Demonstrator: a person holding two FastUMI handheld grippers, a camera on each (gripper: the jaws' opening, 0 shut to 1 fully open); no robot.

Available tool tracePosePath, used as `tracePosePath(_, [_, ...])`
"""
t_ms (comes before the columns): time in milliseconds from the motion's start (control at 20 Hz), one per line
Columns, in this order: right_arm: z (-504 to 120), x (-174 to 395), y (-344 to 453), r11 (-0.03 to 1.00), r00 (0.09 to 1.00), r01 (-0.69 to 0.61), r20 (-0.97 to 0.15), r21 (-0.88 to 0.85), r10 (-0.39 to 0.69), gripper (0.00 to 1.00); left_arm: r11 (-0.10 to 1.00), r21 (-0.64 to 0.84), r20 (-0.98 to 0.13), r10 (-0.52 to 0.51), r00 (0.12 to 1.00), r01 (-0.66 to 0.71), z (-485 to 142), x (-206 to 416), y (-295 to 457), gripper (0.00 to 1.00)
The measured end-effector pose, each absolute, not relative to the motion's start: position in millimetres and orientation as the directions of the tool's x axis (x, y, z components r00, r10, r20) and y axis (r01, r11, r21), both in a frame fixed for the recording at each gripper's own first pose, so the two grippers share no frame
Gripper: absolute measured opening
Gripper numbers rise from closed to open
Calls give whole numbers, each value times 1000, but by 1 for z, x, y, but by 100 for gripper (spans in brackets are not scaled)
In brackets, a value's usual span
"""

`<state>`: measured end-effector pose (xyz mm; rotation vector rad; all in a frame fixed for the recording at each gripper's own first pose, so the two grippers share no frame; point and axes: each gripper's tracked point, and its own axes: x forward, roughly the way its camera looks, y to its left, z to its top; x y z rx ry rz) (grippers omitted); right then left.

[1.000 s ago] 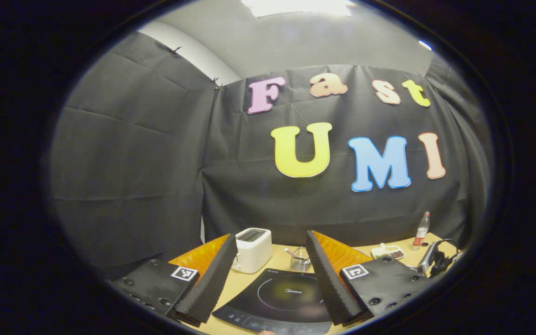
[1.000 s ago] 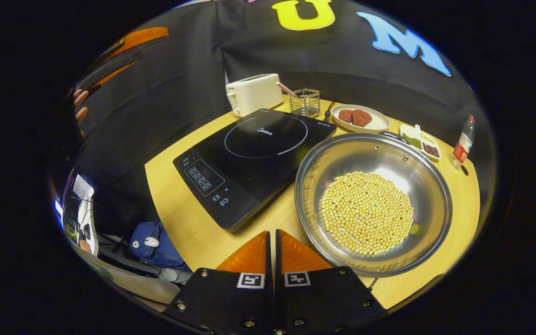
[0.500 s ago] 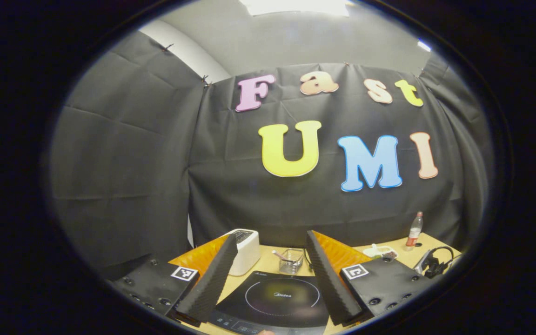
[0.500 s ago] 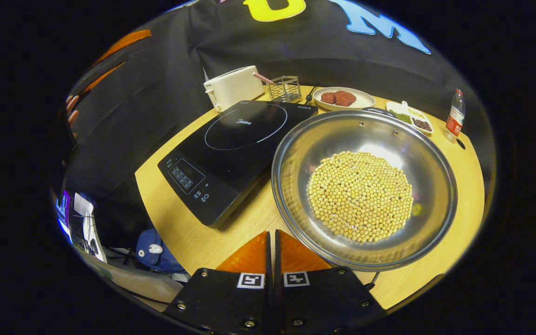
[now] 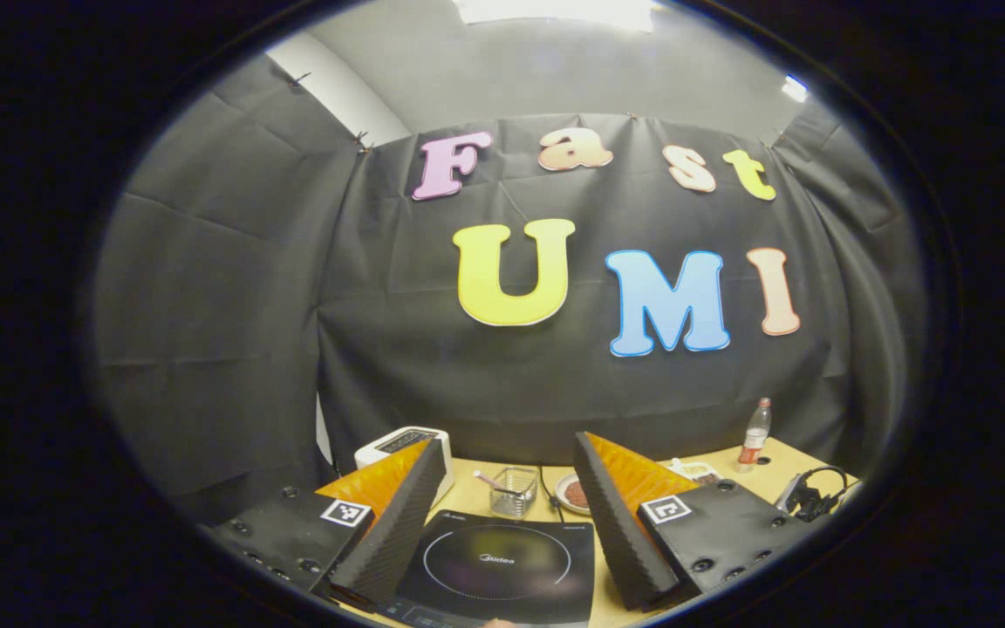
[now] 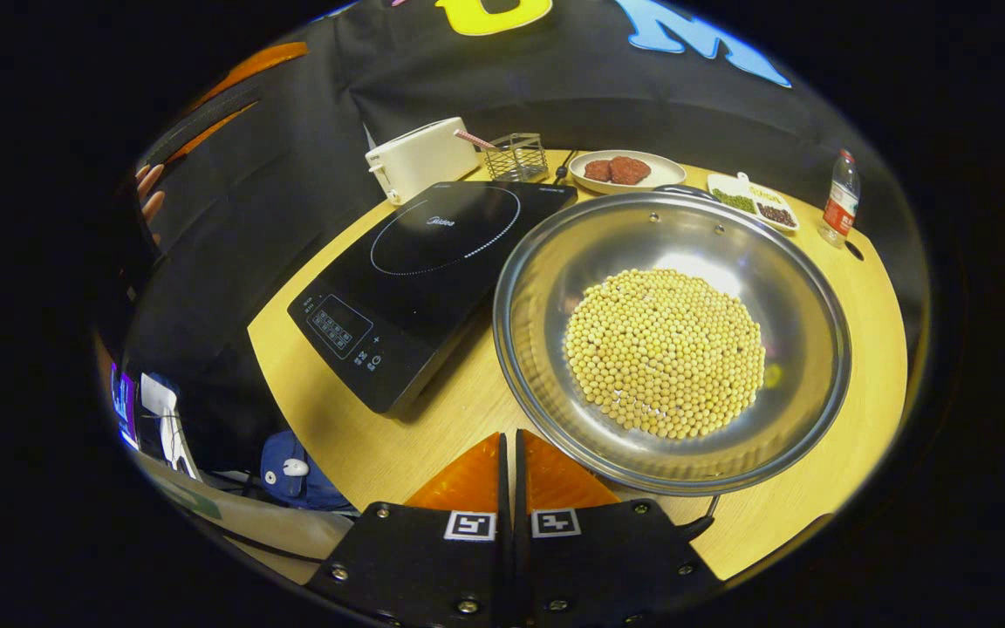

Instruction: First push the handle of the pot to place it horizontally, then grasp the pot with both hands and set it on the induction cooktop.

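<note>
Pot sits on the worktop just beside the induction cooktop, on the side away from the cooktop's button panel — it's a wide shiny steel one with a heap of pale yellow beans in the middle. Right gripper hovers near the pot's closest rim, jaws pressed together with nothing between them. Left gripper is up high above the cooktop, jaws spread wide and empty. Behind the cooktop there's a white toaster, a little wire basket and a plate with two reddish patties. Further along from the plate — a divided dish and a drinks bottle at the worktop's far edge.
</note>
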<state>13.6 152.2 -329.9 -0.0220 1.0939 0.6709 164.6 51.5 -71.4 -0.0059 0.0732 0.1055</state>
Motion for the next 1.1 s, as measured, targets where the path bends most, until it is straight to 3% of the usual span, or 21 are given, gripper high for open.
tracePosePath(550, [-339, 19, 95, 898, 285, -377, -894, 228, 347, 1, 998, -67, -105, -13, 994, 6, -95, 205, 22, 97])
tracePosePath(950, [-341, 23, 48, 916, 285, -352, -910, 194, 302, 1, 999, -51, -115, -4, 993, -2, -93, 205, -6, 94])
tracePosePath(1100, [-342, 26, 28, 907, 267, -372, -914, 196, 306, 1, 998, -44, -112, 30, 993, -35, -87, 200, -20, 99])
